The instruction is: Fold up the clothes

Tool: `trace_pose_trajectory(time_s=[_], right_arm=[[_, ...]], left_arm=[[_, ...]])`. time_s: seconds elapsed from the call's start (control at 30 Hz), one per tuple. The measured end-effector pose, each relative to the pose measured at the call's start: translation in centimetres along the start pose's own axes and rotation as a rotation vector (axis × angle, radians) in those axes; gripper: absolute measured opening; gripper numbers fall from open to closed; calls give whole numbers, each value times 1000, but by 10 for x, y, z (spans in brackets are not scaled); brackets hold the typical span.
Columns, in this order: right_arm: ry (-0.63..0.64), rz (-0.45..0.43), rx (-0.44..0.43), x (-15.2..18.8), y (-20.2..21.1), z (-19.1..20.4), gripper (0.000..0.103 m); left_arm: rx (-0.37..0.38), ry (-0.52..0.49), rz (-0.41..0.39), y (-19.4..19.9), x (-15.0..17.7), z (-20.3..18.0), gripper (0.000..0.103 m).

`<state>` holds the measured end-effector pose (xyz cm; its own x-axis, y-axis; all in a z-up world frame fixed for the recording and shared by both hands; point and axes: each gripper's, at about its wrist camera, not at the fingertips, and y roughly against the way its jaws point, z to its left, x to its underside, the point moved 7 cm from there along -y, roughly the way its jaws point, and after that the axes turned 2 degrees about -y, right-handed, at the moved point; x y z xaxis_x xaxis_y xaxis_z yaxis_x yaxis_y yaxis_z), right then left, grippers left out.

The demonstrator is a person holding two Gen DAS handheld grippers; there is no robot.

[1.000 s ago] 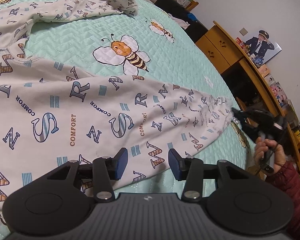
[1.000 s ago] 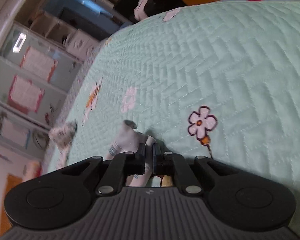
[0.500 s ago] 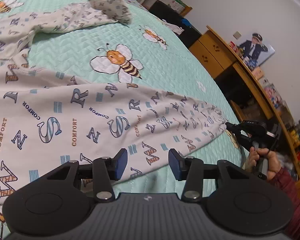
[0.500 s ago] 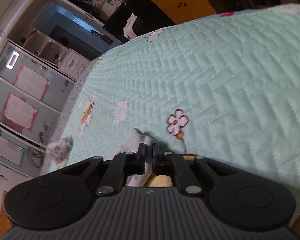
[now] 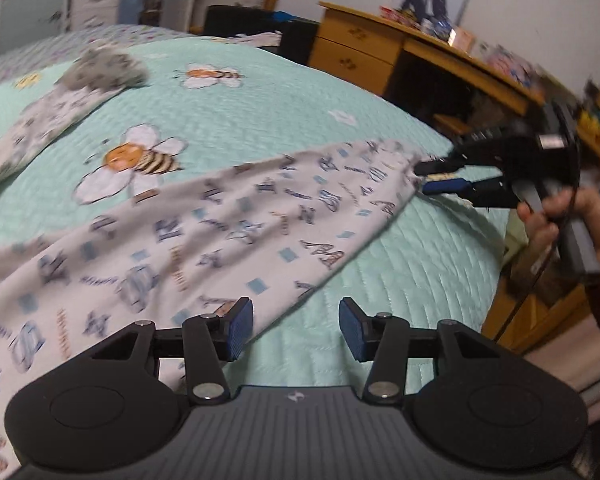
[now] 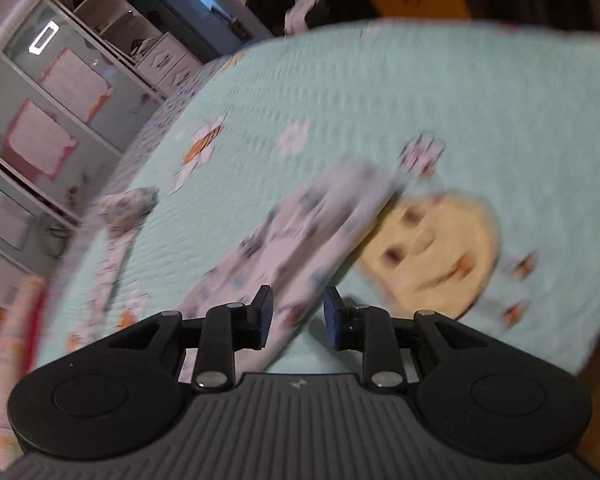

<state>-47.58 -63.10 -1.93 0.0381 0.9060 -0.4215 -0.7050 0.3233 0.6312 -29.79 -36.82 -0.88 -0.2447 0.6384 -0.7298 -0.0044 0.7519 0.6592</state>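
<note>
The left gripper has its blue-padded fingers standing apart with nothing between them; they hang over the near hem of the garment and the bare quilt beside it — the left pad above the cloth's edge, the right pad over green quilt.

The right gripper has just been opening; its fingers now stand parted with a clear gap, and the pale cloth runs away from just in front of them; no pad presses on it in this view. From the left wrist view the same right gripper shows at the far right with its two fingers split, level with the tip of the garment's leg; whether they touch the cloth is lost in blur; a hand wraps the grey handle behind it.

The garment — white, printed with letters and small blue squares — lies spread flat across the bed, its long leg tapering toward the right gripper; a second leg lies well apart at the upper left, ending in a bunched cuff. The quilt is mint green with bees and flowers; beyond the bed stands a wooden desk with drawers.
</note>
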Motion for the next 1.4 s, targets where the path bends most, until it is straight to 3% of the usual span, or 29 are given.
trace_pose_trajectory(time_s=[0.1,0.27,0.3,0.33,0.37,0.4,0.43,0.5,0.63,0.67,0.73,0.77,0.8,1.0,1.27,1.33,1.37,1.4], right_arm=[[-86,-17,16,4,-1,-3,28],[-147,-9,-54,7,-13,-6,27],[-138,-7,-53,7,-14,-6,24],[-123,-6,-47,8,-14,-6,4],[-99,-4,-22,8,-14,-7,0],[-79,-3,-10,8,-13,-8,0],[-60,-1,-4,8,-10,-8,0],[-22,-5,19,9,-3,-9,0],[-18,1,26,9,-2,-11,0],[-30,0,25,9,-3,-11,0],[-55,-2,20,9,-3,-13,0],[-63,-1,19,8,-4,-14,0],[-74,1,15,8,-4,-15,0],[-98,16,4,8,-6,-19,0],[-64,40,7,5,-9,-19,0],[-60,41,6,5,-9,-21,0],[-56,41,6,6,-9,-21,0],[-53,42,5,6,-10,-21,0]], left_arm=[[-7,-48,12,-12,0,-7,51],[-59,-89,24,-25,2,-9,51],[-56,-93,25,-26,1,-10,48],[-22,-86,35,-25,1,-10,45],[13,-78,45,-25,1,-11,30],[48,-70,55,-25,1,-13,3],[97,-51,63,-23,2,-15,0],[189,-16,80,-20,3,-21,0],[120,5,56,-19,5,-14,1],[99,-2,28,-14,2,-12,6],[56,-18,-27,-4,-3,-9,26],[36,-26,-54,1,-6,-7,42],[25,-38,-66,4,-7,-6,47],[-9,-101,-26,-8,-7,0,47],[59,-64,32,-22,-10,23,46],[59,-91,49,-24,-11,23,39],[53,-109,55,-25,-13,22,11],[56,-121,58,-25,-13,20,0]])
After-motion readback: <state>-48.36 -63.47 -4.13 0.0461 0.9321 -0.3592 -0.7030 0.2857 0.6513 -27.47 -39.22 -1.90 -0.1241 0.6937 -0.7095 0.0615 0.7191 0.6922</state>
